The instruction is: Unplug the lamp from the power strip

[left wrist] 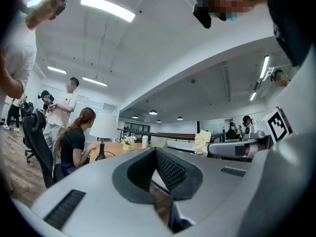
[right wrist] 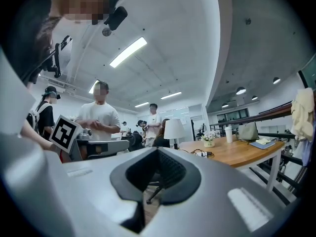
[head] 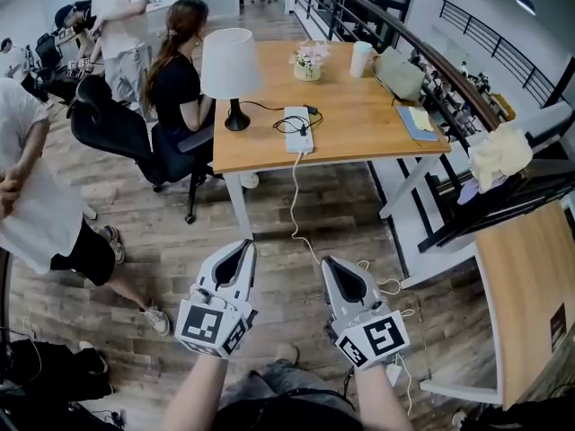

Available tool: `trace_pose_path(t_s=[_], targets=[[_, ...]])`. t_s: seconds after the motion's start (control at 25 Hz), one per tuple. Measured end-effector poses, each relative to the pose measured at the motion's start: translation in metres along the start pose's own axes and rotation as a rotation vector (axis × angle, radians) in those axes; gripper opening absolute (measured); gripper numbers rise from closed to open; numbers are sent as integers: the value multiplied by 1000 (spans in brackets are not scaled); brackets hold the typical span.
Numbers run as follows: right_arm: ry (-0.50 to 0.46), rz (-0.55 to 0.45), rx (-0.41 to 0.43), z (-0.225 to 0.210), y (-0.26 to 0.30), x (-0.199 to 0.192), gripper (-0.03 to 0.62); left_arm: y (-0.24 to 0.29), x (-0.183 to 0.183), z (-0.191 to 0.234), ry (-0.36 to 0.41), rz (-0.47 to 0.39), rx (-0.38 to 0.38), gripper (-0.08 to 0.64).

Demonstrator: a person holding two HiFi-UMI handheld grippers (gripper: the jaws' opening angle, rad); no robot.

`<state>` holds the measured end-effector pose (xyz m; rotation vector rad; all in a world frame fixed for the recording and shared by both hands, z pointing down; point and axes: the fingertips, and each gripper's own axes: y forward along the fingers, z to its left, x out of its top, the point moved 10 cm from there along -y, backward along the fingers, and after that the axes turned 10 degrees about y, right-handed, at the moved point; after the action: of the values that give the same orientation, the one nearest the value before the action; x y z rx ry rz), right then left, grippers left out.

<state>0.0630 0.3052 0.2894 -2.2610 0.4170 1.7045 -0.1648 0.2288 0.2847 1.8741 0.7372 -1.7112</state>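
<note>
Both tools are low in the head view over the wooden floor, well short of the work. Left tool (head: 244, 248): jaws together, nothing between them in its own view. Right tool (head: 331, 263): jaws together too, empty. Both point level toward the wooden surface (head: 377, 124) ahead. The lamp (head: 231, 74), with a white shade on a thin black stem and base, stands near the surface's left edge. Its black cord runs right in loose loops to a dark plug (head: 310, 111) at the far end of the white power strip (head: 298, 129), which lies lengthwise near the front edge; its white lead (head: 295, 196) drops to the floor. The exact socket is too small to tell. A seated person (head: 180, 88) is just beside the lamp. Flower pot (head: 308, 61), cup (head: 360, 58) and bag (head: 399, 73) sit further back, clear of the strip. Judgement: the plug is probably small, hard, smooth plastic held in by socket friction. The strip looks light and would likely lift or slide with the pull. Best hold would be one tool pressing down on the strip's bare body while the other pinches the plug's body across its sides, pulling straight out. Leave the cord alone: it is limp, it would slip, and a tug could drag the narrow-based lamp.
</note>
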Motion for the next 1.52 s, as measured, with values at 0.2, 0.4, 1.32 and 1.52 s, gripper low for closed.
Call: trace_pose_path(t_s=[0.2, 0.4, 1.32, 1.52], targets=[[1, 4, 19, -15, 6, 2, 8, 15, -3, -4, 2, -2, 15, -3], [10, 5, 33, -25, 13, 2, 8, 24, -1, -4, 4, 9, 19, -3], [55, 42, -17, -115, 97, 5, 8, 143, -20, 43, -4, 58, -22, -3], [62, 65, -36, -140, 132, 4, 8, 186, -27, 66, -16, 66, -45, -3]])
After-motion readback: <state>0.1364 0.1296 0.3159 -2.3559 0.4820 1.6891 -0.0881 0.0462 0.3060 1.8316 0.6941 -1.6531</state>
